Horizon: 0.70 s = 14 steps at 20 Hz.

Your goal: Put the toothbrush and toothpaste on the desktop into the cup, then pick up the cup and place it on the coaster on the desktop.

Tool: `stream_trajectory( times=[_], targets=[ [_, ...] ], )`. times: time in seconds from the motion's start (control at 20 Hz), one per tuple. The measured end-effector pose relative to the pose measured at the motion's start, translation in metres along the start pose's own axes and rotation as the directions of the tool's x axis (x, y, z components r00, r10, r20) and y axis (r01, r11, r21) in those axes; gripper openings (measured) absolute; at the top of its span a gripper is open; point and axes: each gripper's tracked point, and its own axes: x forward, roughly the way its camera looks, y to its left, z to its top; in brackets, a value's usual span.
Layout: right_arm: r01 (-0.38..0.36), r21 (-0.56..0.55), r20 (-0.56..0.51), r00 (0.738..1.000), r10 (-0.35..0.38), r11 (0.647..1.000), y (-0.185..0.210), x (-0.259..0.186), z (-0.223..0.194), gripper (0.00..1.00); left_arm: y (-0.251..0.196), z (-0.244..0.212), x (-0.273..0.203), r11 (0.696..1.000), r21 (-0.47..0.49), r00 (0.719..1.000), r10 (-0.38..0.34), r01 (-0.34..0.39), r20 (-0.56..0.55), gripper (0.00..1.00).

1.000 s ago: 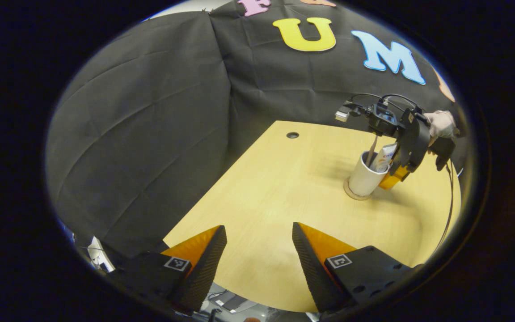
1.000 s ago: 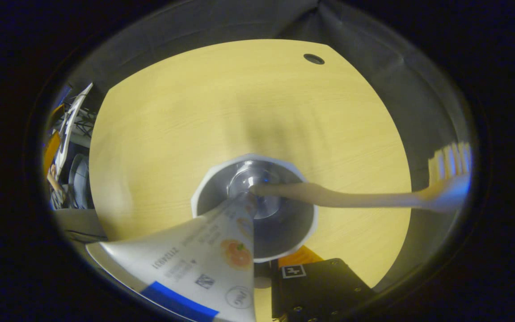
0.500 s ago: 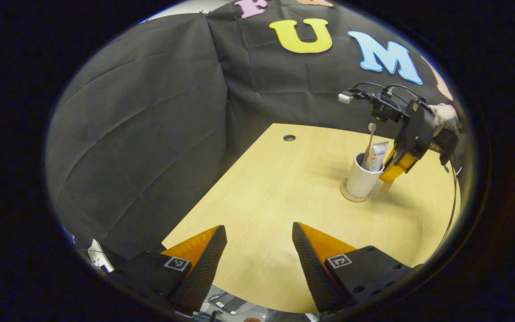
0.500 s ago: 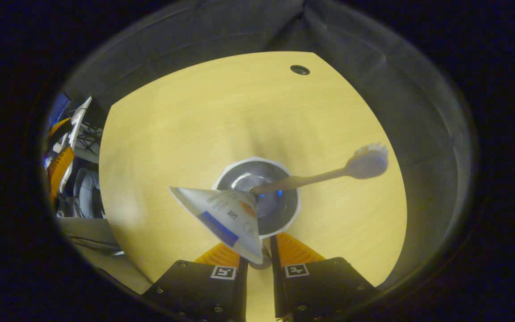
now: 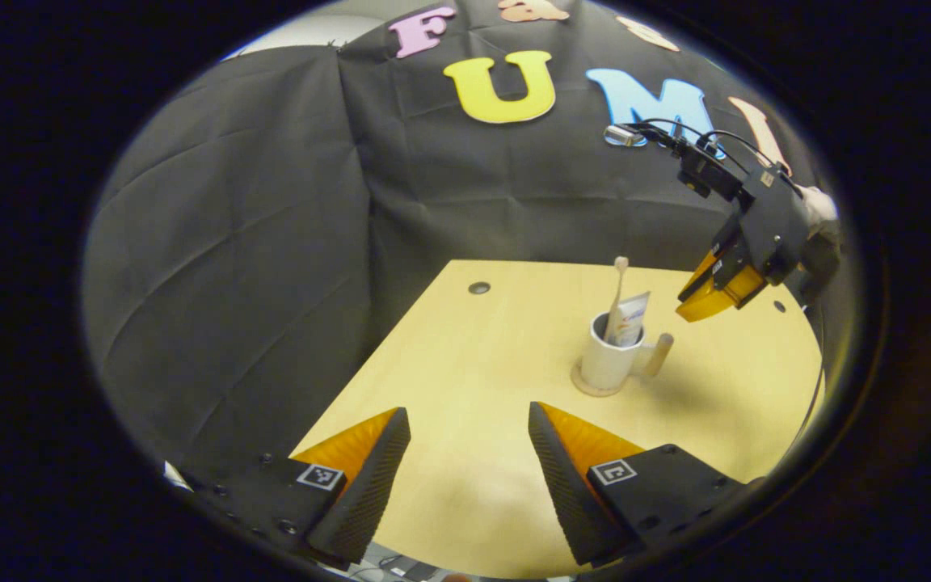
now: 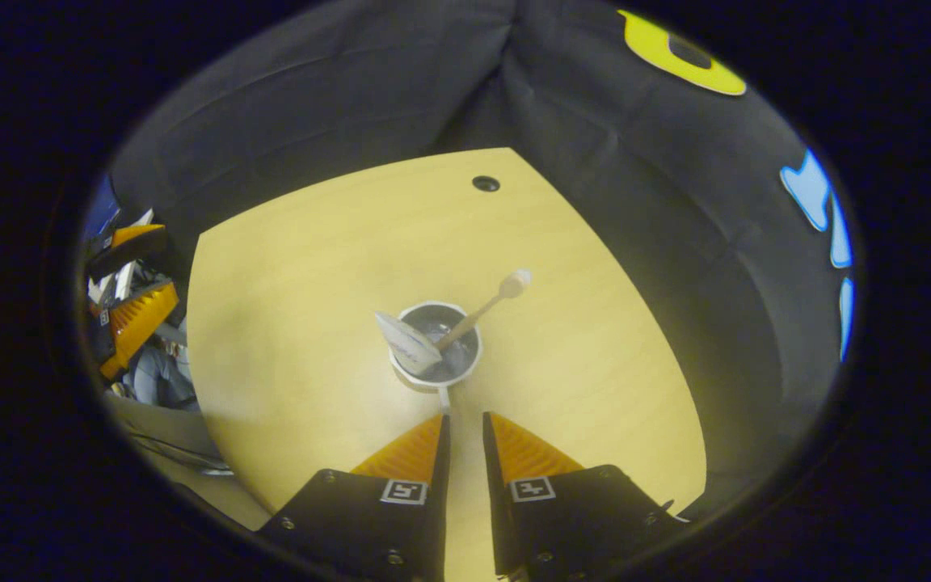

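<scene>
- Spanning the lower and middle frame of both views, the pale wooden bench (image 5: 465,388) carries the task items; a small dark hole (image 5: 479,288) sits near its far edge.
- Left gripper (image 5: 465,469): at the bottom of the left gripper view, fingers set wide apart, nothing between them, above bare bench.
- Right gripper (image 6: 465,453): at the bottom of the right gripper view, fingers nearly together with a thin gap, holding nothing. In the left gripper view it hangs at upper right, above and clear of the cup.
- White cup (image 5: 607,364): upright at right of centre in the left gripper view, standing on the round coaster (image 5: 583,386), handle toward the right.
- Toothpaste (image 5: 632,318) and toothbrush (image 5: 616,295): both standing in the cup, brush head uppermost.
</scene>
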Motion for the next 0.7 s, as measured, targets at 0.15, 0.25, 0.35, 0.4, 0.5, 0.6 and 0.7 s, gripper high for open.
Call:
stream_trajectory(
  times=[0.15,0.25,0.35,0.4,0.5,0.6,0.7],
  targets=[
    [0.078,0.128,0.149,0.984,-0.097,0.989,0.004,-0.041,0.007,0.22,-0.023,0.035,0.002,0.998,0.022,0.996,-0.067,0.065,0.066,0.95],
    [0.123,0.233,0.251,0.951,-0.182,0.965,0.007,-0.068,0.016,0.22,-0.039,0.061,-0.001,0.994,0.032,0.986,-0.112,0.109,0.121,0.95],
    [0.152,0.32,0.322,0.911,-0.259,0.935,0.01,-0.094,0.019,0.24,-0.051,0.082,-0.014,0.988,0.043,0.973,-0.151,0.146,0.173,0.95],
    [0.168,0.36,0.353,0.886,-0.3,0.918,0.01,-0.108,0.022,0.22,-0.058,0.092,-0.017,0.985,0.051,0.966,-0.173,0.166,0.192,0.94],
    [0.165,0.438,0.421,0.831,-0.363,0.884,0.014,-0.135,0.027,0.24,-0.072,0.113,-0.025,0.977,0.069,0.949,-0.211,0.2,0.234,0.95],
    [0.145,0.515,0.47,0.777,-0.419,0.845,0.015,-0.165,0.027,0.24,-0.086,0.132,-0.037,0.969,0.083,0.93,-0.246,0.232,0.274,0.95],
    [0.121,0.589,0.486,0.736,-0.471,0.799,0.017,-0.185,0.023,0.51,-0.098,0.149,-0.052,0.96,0.107,0.906,-0.28,0.259,0.317,0.94]
  ],
)
